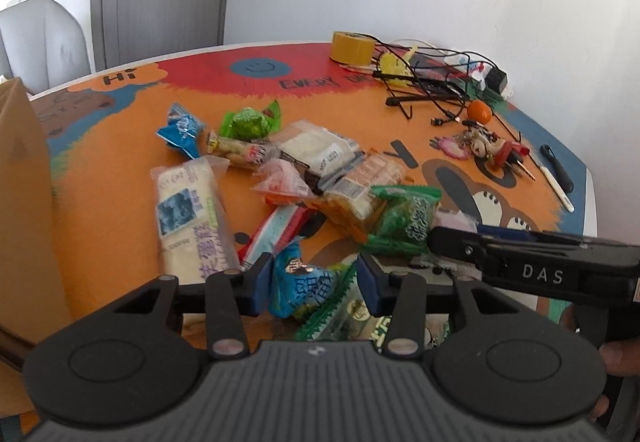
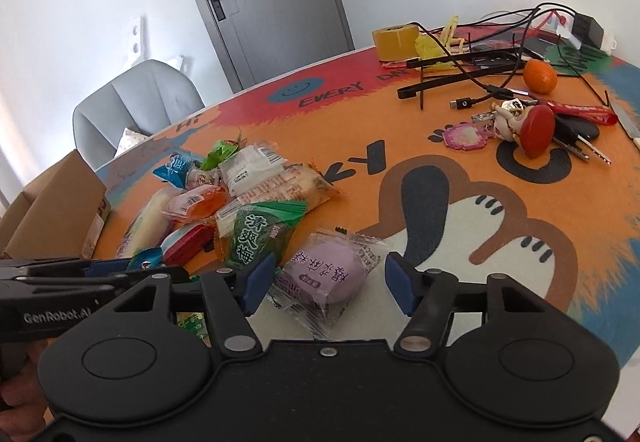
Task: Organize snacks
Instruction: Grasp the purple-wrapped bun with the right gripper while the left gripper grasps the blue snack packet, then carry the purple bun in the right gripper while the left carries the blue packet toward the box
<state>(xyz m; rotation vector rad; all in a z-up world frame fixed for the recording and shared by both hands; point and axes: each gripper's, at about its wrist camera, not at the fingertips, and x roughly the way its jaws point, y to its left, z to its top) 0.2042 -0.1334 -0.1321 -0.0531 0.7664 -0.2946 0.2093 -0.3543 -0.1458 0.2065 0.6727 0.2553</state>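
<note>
A heap of wrapped snacks [image 1: 304, 169] lies on the orange cartoon table mat [image 1: 120, 161]. My left gripper [image 1: 314, 282] stands at the heap's near edge, its blue pads closed against a small blue snack packet [image 1: 298, 284]. That packet rests on a green-edged packet [image 1: 340, 318]. My right gripper [image 2: 328, 284] straddles a purple bun in clear wrap [image 2: 324, 278]. Its left pad is at the wrapper, while a strip of mat shows between the bun and the right pad. A green plum packet [image 2: 256, 242] lies just beyond, to the left.
An open cardboard box [image 1: 24, 201] stands at the left table edge. At the far right lie a yellow tape roll [image 1: 352, 47], tangled black cables [image 1: 432, 81], an orange [image 2: 540, 75], keys with charms [image 2: 532, 129] and a knife [image 1: 558, 177]. A grey chair [image 2: 132, 105] stands behind the table.
</note>
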